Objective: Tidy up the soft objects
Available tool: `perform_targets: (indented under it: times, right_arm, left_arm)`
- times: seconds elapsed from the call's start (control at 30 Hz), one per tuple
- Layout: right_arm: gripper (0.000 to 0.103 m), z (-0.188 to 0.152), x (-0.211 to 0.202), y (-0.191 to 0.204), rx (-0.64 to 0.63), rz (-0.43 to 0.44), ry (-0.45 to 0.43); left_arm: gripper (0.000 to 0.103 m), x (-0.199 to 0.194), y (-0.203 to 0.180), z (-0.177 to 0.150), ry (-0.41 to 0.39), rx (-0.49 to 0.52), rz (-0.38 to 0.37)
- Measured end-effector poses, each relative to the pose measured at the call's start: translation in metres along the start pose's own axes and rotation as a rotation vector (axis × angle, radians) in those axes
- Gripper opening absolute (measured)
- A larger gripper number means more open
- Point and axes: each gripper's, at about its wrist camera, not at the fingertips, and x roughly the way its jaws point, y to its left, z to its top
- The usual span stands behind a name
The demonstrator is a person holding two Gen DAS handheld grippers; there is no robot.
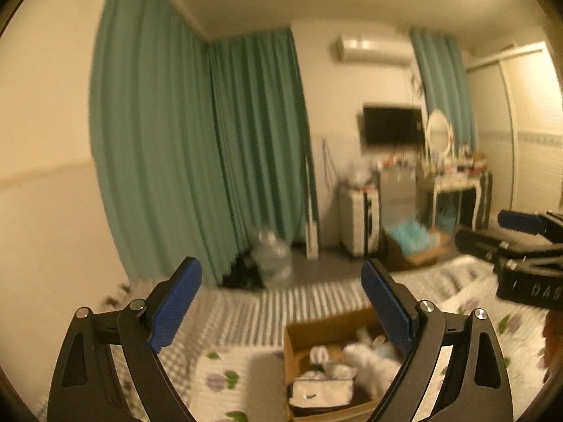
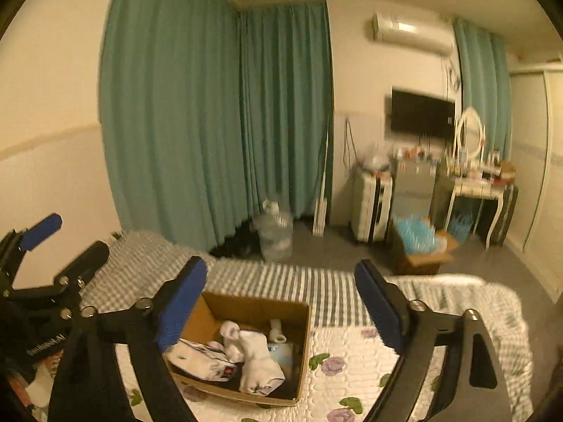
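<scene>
The bed (image 2: 352,344), w/ its floral quilt and striped blanket, took up the whole foreground, and the cardboard box (image 2: 246,337) sat on the quilt, near the middle. Inside it lay the soft objects (image 2: 253,355): white socks and other small cloth items, piled loosely, some blurred beyond naming.

You held the left gripper (image 1: 281,309) and right gripper (image 2: 279,306) above the box, both w/ jaws spread wide and nothing between them.

Risk, as I judged it: the box was light and sat on soft bedding, so a jaw catching its rim would likely tip or drag it. The pile was tangled, so one pinch could've lifted two pieces. The grippers sat close side by side and could've knocked each other.

Room: open quilt right of the box; the bed's far edge dropped to the floor.
</scene>
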Motion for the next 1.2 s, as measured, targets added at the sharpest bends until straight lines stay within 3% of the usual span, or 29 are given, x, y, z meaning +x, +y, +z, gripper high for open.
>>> perform_targets:
  times: [0.1, 0.2, 0.33, 0.43, 0.63, 0.93, 1.2]
  right_arm:
    - [0.103, 0.007, -0.052, 0.012, -0.058, -0.026, -0.079]
    - [0.103, 0.003, -0.101, 0.021, -0.089, -0.046, -0.165]
    - [0.103, -0.012, -0.142, 0.017, -0.058, -0.005, -0.219]
    - [0.103, -0.033, -0.149, 0.017, -0.053, 0.002, -0.222]
    - [0.103, -0.093, -0.12, 0.018, -0.063, 0.023, -0.188]
    - [0.103, -0.178, -0.035, 0.004, 0.005, 0.015, -0.082]
    - [0.103, -0.19, -0.026, -0.005, 0.016, -0.007, -0.047]
  left_arm:
    - [0.093, -0.047, 0.004, 0.021, -0.077, -0.006, -0.003]
    - [0.093, -0.087, 0.004, 0.029, -0.127, -0.023, -0.014]
    - [0.093, -0.113, 0.003, 0.019, -0.134, -0.043, -0.008]
    - [0.093, -0.122, 0.0, -0.002, -0.124, -0.061, -0.003]
    - [0.093, -0.109, -0.014, -0.056, -0.066, -0.052, -0.036]
    - [0.093, -0.051, -0.028, -0.127, 0.073, -0.056, 0.035]
    - [0.093, -0.043, -0.028, -0.147, 0.126, -0.064, 0.035]
